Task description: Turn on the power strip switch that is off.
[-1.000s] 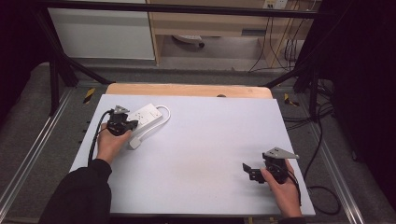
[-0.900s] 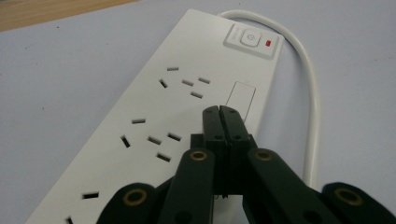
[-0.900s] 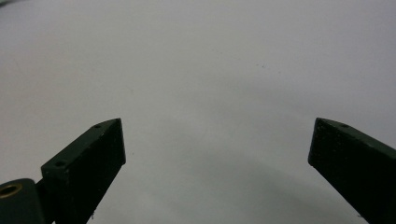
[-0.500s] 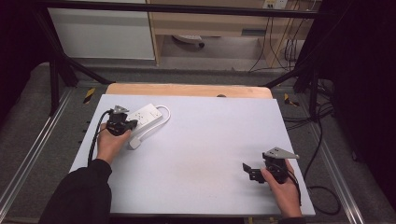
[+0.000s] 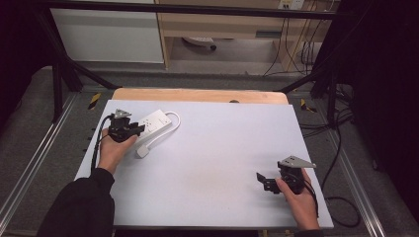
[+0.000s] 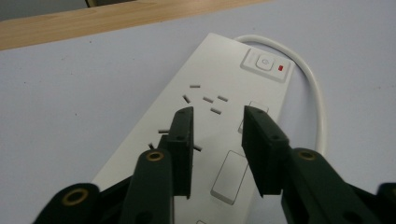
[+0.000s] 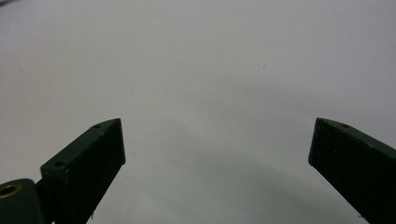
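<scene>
Left gripper (image 6: 217, 140) stands over the white power strip (image 6: 219, 116), and we note its jaws have just been opening: they now sit partly spread with a clear gap, nothing pinched between them, the pads hanging above the strip's socket face. In the high view we place that gripper (image 5: 132, 129) at the near-left end of the strip (image 5: 155, 123), which lies at the far-left part of the pale table top (image 5: 217, 163), its white cable (image 5: 165, 131) looping round the far end and running back to a plug (image 5: 142, 152) lying just beside the left hand.

Right gripper (image 5: 264, 181) rests near the right-hand near edge of the table, well apart from the strip. In its own view we see its jaws (image 7: 217, 154) spread wide over bare table, holding nothing.

Risks, as we judge them:
- The gap looks narrower than the strip's width; closing from here could nip only the top face and slip off.
- A pad pressing down near the switch (image 6: 265, 63) could toggle it; its red indicator sits close by.
- The strip is light and unrestrained; a sideways nudge could slide it, and the cable loop could drag or snag the plug.
</scene>
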A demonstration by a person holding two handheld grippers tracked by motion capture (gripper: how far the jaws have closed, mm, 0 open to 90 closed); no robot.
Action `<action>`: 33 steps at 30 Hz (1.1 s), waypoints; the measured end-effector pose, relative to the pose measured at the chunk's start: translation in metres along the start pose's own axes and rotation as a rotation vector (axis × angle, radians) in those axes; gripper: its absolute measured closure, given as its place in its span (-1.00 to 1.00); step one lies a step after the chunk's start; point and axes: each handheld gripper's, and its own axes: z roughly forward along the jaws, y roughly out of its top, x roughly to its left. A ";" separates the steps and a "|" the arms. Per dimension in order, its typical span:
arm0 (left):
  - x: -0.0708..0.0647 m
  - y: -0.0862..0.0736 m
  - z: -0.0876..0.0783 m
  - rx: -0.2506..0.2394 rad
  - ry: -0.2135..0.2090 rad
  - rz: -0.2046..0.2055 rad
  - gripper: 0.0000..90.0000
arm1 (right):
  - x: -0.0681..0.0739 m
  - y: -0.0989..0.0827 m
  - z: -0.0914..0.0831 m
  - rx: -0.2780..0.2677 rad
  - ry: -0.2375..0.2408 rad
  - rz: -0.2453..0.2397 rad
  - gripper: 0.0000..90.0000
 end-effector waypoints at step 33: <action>-0.002 0.004 0.002 -0.024 -0.050 -0.101 -0.66 | 0.000 0.000 0.000 0.003 0.008 0.003 -0.91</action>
